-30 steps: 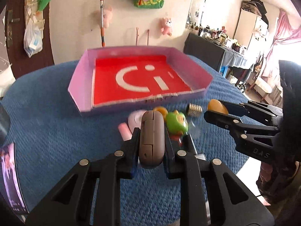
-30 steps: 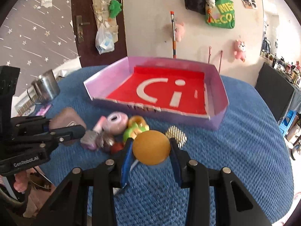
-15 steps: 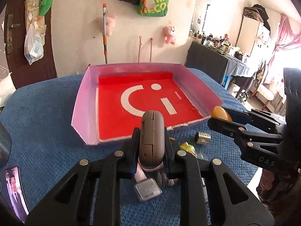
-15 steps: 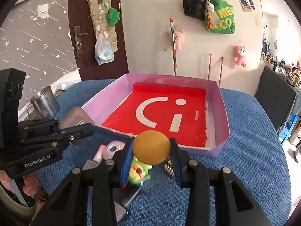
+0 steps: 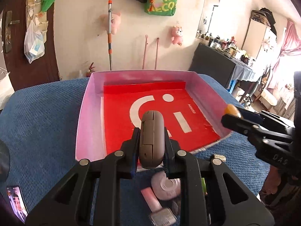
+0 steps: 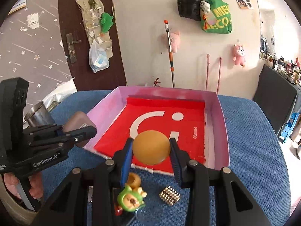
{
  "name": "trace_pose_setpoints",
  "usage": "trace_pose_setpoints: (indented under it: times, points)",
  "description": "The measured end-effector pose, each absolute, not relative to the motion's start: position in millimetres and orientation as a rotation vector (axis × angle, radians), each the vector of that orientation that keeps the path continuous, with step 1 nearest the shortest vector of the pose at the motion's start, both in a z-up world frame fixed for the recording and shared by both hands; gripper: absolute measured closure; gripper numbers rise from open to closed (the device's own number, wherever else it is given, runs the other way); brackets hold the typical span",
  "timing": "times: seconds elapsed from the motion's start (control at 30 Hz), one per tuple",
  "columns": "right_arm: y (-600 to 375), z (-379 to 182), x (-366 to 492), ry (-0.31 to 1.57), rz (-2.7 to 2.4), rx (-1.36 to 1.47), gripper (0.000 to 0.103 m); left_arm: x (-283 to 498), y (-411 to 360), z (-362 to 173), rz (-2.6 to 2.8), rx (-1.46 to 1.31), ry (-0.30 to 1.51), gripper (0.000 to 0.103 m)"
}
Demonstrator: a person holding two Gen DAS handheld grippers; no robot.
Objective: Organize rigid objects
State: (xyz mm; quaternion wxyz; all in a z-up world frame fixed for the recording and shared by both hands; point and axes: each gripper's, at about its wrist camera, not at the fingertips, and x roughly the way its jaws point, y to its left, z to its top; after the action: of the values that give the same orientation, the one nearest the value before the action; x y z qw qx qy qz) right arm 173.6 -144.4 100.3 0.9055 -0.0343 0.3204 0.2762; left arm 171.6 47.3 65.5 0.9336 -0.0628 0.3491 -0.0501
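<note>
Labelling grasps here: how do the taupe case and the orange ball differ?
The case is grey-brown, the ball orange. The case is a narrow, seamed oblong held on edge; the ball is smooth and round. The left claw grips the case, the right claw the ball. Both are clamped over the near edge of the pink tray.

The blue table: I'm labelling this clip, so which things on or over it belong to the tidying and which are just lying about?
Job:
pink tray
taupe case in left gripper
orange ball in right gripper
green toy
bead cube
pink disc

Lying about:
metal cup
phone
</note>
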Motion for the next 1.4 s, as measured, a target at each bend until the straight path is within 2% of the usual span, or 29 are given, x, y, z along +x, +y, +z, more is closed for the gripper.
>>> trace_pose_setpoints:
  times: [0.2, 0.67, 1.07, 1.4]
  points:
    - [-139.3, 94.0, 201.9, 0.693, 0.545, -0.051, 0.063, 200.7, 54.7, 53.8, -0.091, -0.157, 0.757, 0.084]
    - [-116.4, 41.9, 262.7, 0.87, 0.478, -0.089, 0.063, 244.5, 66.5, -5.0, -0.048, -0.215, 0.937, 0.084]
    - [-113.4, 13.0, 281.7, 0.964, 0.423, -0.112, 0.063, 244.8, 62.0, -8.3, -0.041, -0.195, 0.94, 0.084]
    - [-117.9, 12.9, 278.8, 0.955, 0.43, -0.111, 0.063, 242.9, 62.0, -9.0, -0.04, -0.184, 0.94, 0.084]
